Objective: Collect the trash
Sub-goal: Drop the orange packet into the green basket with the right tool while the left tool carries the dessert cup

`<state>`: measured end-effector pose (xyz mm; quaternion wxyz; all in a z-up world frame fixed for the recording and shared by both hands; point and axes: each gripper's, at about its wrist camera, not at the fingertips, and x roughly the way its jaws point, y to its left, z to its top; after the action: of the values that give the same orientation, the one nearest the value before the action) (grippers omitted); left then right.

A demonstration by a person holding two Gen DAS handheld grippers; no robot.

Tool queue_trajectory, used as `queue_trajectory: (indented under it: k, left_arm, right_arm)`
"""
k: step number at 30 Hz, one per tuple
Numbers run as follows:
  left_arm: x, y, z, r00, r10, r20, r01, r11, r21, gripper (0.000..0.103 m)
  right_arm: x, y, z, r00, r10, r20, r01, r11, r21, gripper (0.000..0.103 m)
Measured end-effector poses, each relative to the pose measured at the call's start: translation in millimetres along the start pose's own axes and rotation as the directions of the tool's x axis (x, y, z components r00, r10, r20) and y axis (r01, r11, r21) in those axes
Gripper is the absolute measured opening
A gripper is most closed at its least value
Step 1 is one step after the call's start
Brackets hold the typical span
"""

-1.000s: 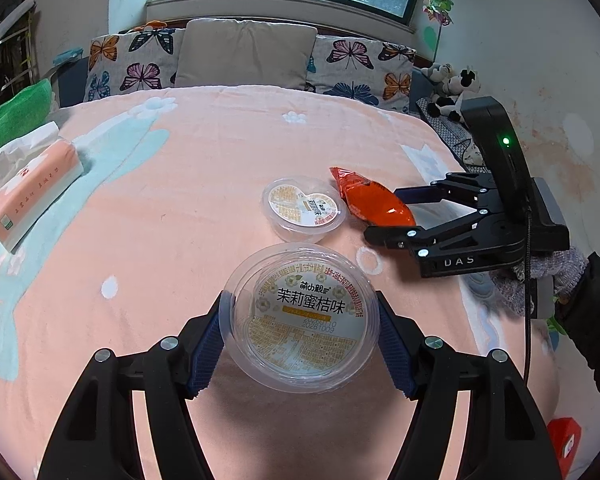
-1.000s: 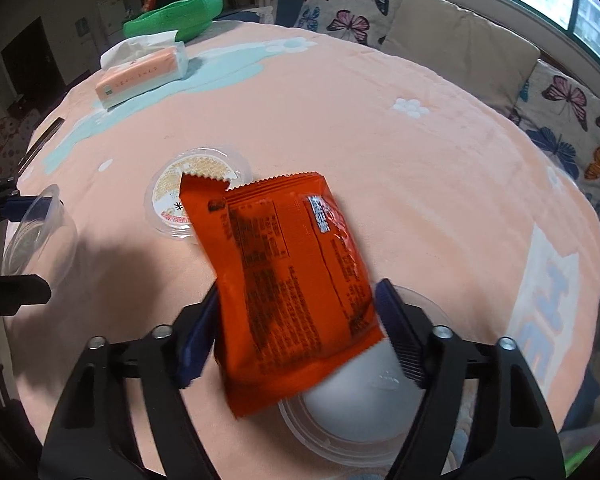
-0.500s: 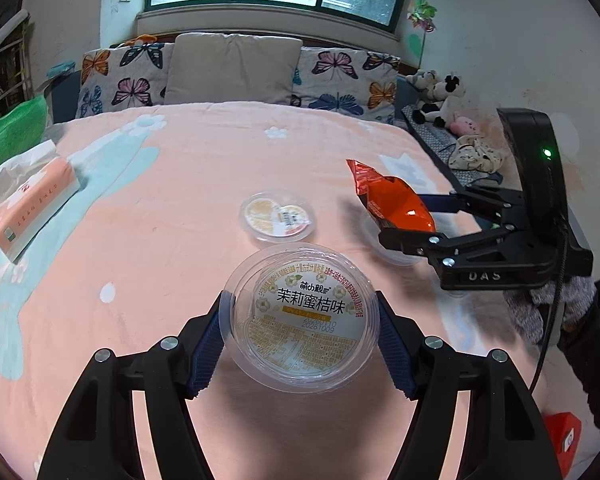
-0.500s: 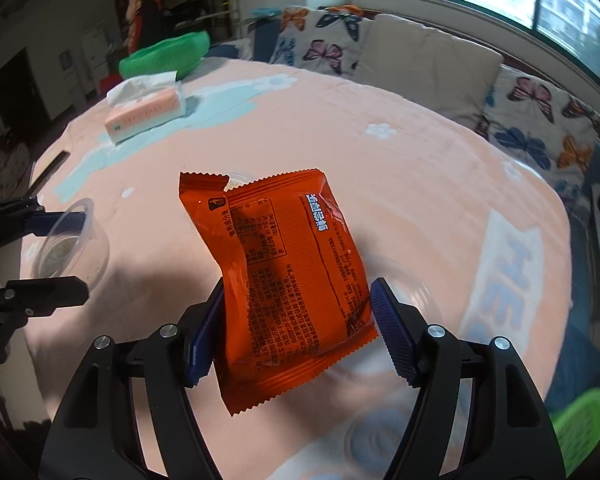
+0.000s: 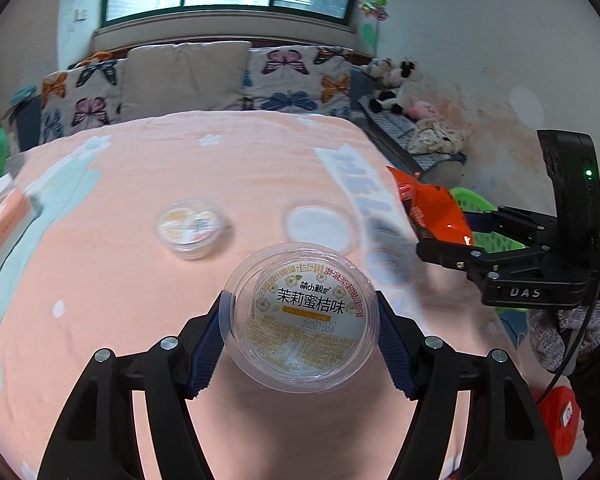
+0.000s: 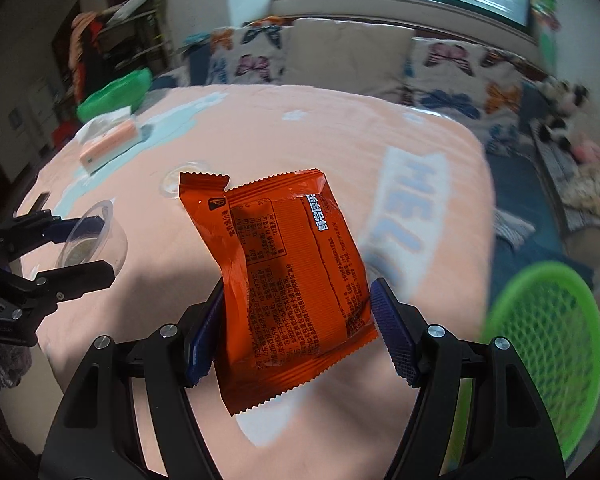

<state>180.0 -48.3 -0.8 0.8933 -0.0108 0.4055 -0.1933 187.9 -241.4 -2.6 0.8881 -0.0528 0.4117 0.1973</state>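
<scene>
Your right gripper is clamped on the orange snack wrapper, its blue pads pressing the packet's lower edges from both sides; the wrapper stands upright and is lifted clear of the pink blanket, near the bed's right edge; from your left wrist camera the same wrapper shows up off to the right, with the right gripper closed around it. Your left gripper holds the clear plastic cup across its rim, label facing the camera, raised above the blanket; in the right wrist view that cup sits between the left gripper's jaws at the left. Behind your held cup, a second small cup and a white round lid lie on the blanket, apart from each other; a tissue pack rests near the far left edge. Down to the right, beside the bed, sits a green mesh basket; butterfly pillows line the headboard.
</scene>
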Motion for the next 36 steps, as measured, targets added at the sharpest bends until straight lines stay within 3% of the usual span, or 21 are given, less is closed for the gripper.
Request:
queue_trajectory:
  k: [10,18,22,26,36]
  left_arm:
    - [18,-57,8,0.996,-0.079,-0.03,0.081,0.994,0.077,0.066]
    - [34,-96,20,0.992,-0.116,-0.053,0.122,0.982,0.141,0.067]
    - [46,-118,29,0.989,-0.129,-0.068,0.139,0.975,0.172,0.067]
    - [56,-137,39,0.986,-0.145,-0.077,0.158,0.969,0.192,0.067]
    - [83,-186,52,0.978,-0.177,-0.114,0.2,0.949,0.244,0.067]
  right_arm:
    - [-49,-61,-48,0.992,-0.125,0.013,0.121,0.981,0.151,0.07]
    - [-69,-121,-88,0.978,-0.208,-0.017,0.203,0.931,0.304,0.072]
    - [-74,-146,-100,0.972,-0.236,-0.022,0.227,0.903,0.364,0.073]
    - [-74,-166,-112,0.971,-0.236,-0.027,0.226,0.88,0.418,0.082]
    - [-89,-182,-128,0.966,-0.258,-0.008,0.232,0.857,0.461,0.087]
